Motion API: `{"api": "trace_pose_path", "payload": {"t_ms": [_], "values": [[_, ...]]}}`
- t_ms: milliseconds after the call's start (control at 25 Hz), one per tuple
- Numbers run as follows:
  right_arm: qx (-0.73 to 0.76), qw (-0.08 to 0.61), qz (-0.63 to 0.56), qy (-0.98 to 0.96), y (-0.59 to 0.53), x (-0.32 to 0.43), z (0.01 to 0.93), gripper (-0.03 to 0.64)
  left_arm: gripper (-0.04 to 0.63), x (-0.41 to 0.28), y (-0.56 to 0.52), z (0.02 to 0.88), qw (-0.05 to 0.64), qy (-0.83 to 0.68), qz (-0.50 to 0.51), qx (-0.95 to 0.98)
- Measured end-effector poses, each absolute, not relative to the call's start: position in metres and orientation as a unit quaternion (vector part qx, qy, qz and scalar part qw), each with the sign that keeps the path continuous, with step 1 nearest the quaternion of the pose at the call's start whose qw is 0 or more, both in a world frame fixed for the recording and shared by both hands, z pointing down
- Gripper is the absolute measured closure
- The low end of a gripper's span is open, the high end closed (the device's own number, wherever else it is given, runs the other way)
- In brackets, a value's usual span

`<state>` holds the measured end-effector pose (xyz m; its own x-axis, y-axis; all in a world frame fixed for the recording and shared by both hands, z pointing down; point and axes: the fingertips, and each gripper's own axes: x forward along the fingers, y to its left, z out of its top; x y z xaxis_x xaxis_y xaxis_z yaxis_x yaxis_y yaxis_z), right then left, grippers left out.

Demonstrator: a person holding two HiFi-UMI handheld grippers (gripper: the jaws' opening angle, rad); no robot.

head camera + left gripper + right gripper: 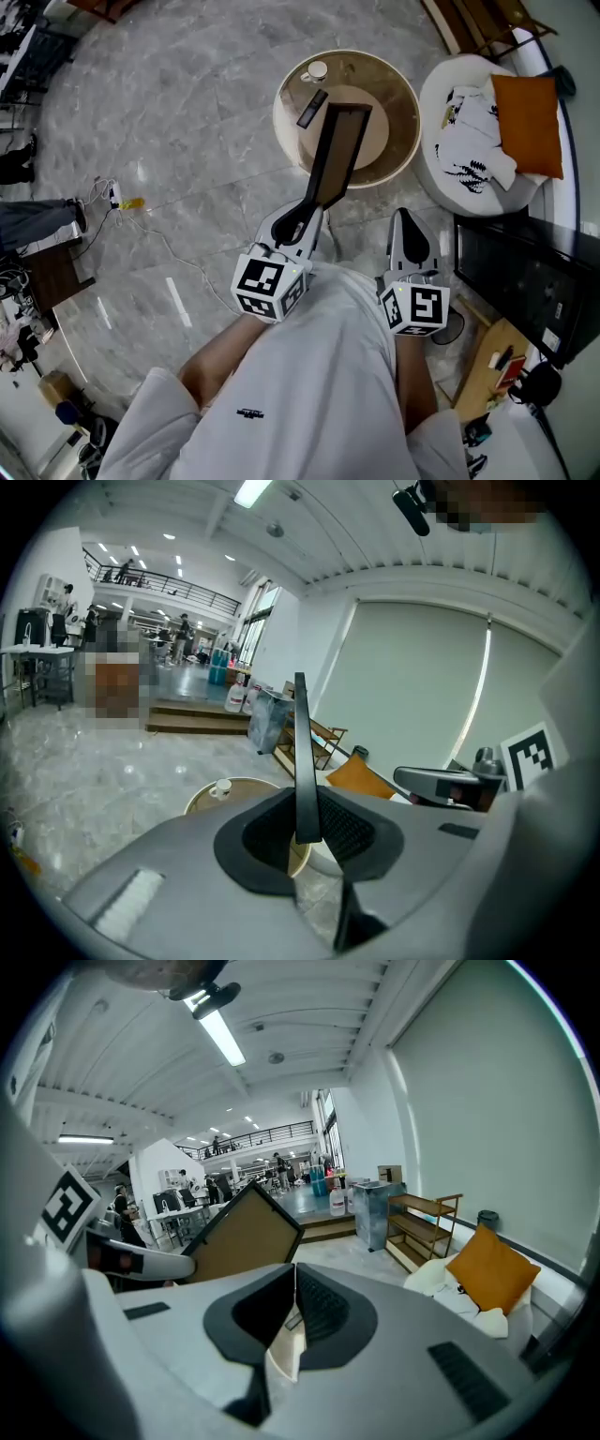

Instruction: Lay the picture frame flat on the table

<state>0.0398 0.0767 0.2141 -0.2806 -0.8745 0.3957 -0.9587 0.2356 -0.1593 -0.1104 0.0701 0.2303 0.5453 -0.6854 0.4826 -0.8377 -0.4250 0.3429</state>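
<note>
dark brown and thin, the picture frame (337, 150) was pinched by its near end in the left gripper (310, 212), whose jaws were clamped on either side of it. in the left gripper view i saw the frame edge-on (301, 752), a narrow black strip rising from between the pads (349, 825). from the head view it slanted away from me over the near side of the round wooden table (284, 112), not lying flat; i could not tell whether its far end touched the top. the right gripper view caught its tan backing (246, 1237) off to the left, one corner pointing up.

the right gripper (406, 223) hung just beside the left one, short of the table, its jaws pressed together with nothing between them (294, 1288).

on the table lay a small white cup (318, 69) near the far rim and a dark flat bar (312, 108) beside the frame. right of the table stood a white round seat (441, 94) holding an orange cushion (528, 124) and a white printed cloth (471, 141).
</note>
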Motion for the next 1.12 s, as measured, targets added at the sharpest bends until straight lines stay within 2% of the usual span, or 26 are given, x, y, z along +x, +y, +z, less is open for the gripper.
{"api": "trace_pose_path", "payload": {"t_ms": [680,1120], "values": [[0.548,0.131,0.196,-0.802,-0.012,0.034,0.234,0.612,0.528,-0.117,0.007,0.254,0.309,-0.481,0.159,0.805],[0.536,0.138,0.210,-0.806,-0.034,0.040,0.286,0.612,0.528,-0.103,-0.016,0.321,0.343,-0.472,0.186,0.790]]}}
